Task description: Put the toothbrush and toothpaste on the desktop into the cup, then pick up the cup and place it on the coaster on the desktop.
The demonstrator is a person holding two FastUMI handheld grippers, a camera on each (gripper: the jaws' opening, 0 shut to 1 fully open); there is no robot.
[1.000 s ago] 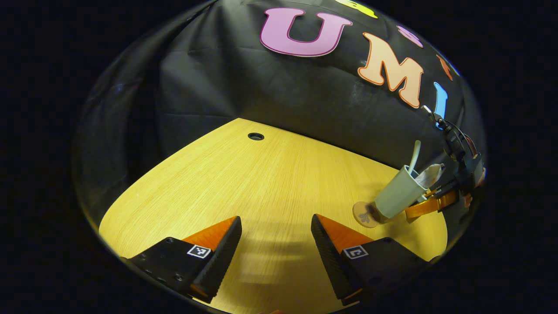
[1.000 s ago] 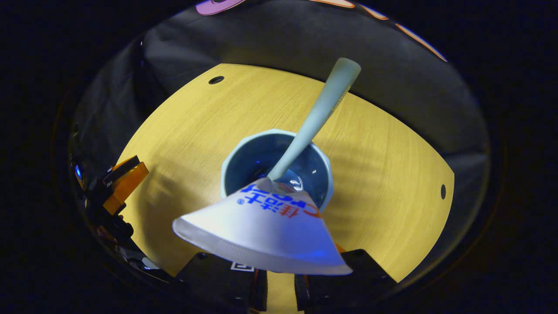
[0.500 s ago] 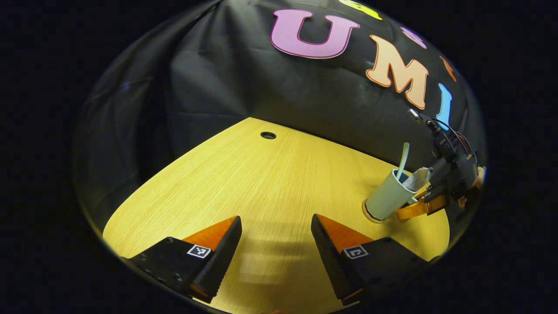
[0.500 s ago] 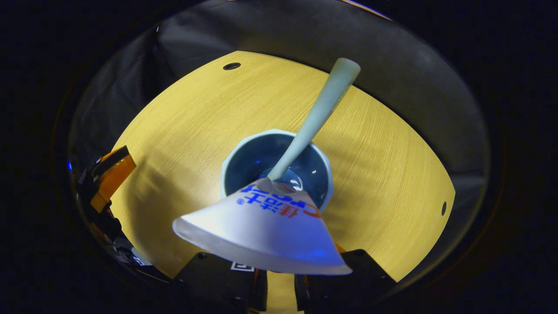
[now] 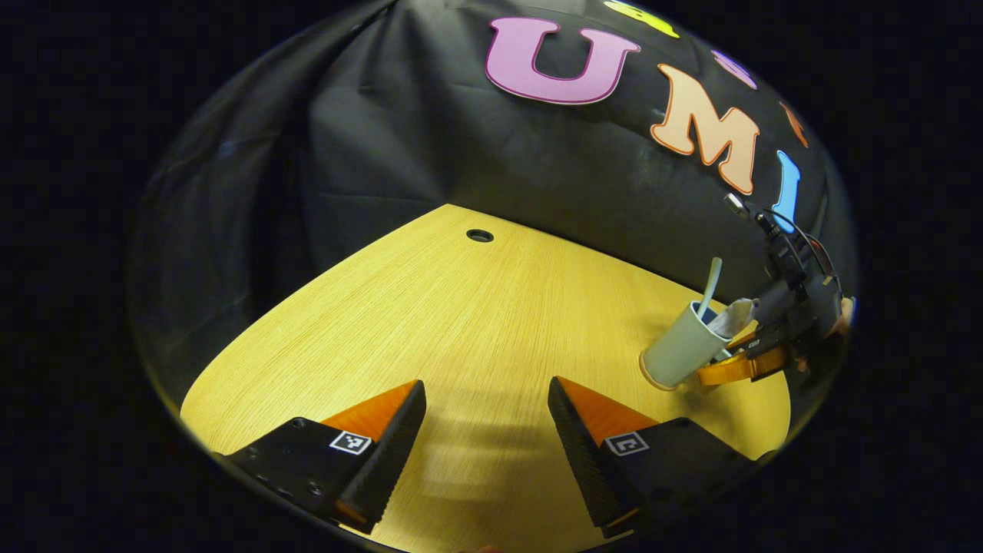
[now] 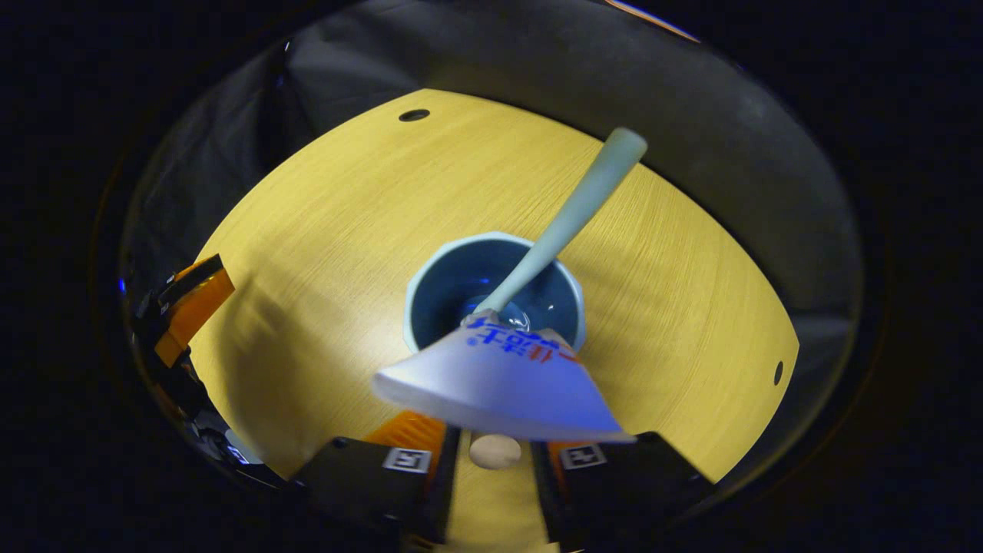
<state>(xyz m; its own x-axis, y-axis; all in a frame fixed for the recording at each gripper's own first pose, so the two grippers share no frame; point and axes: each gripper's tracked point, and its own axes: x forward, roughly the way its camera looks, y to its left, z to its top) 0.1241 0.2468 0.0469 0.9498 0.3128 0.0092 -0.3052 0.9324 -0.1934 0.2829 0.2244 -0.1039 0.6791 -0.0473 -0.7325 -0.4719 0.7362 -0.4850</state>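
The pale green cup (image 5: 676, 349) stands on the brown coaster (image 5: 651, 379) at the table's right. In it lean the light green toothbrush (image 5: 710, 278) and the white toothpaste tube (image 5: 733, 315). My right gripper (image 5: 733, 370) sits low against the cup's far side. In the right gripper view I look down into the cup (image 6: 430, 265), with the toothbrush (image 6: 576, 211) slanting out and the tube (image 6: 499, 376) covering its near wall. The right gripper (image 6: 495, 472) is slightly open, and a bit of the coaster (image 6: 495, 452) shows in the gap. My left gripper (image 5: 488, 430) is open over bare wood.
The yellow wooden table (image 5: 461, 322) has a cable hole (image 5: 479, 235) near its back edge and another hole (image 6: 778, 372) at the right. The left gripper (image 6: 188, 303) and its hand sit at the left edge of the right gripper view.
The cup came down from a tilt above the coaster and now stands on it. The right gripper's fingers have parted a little and drawn back from the cup. The left gripper stayed put.
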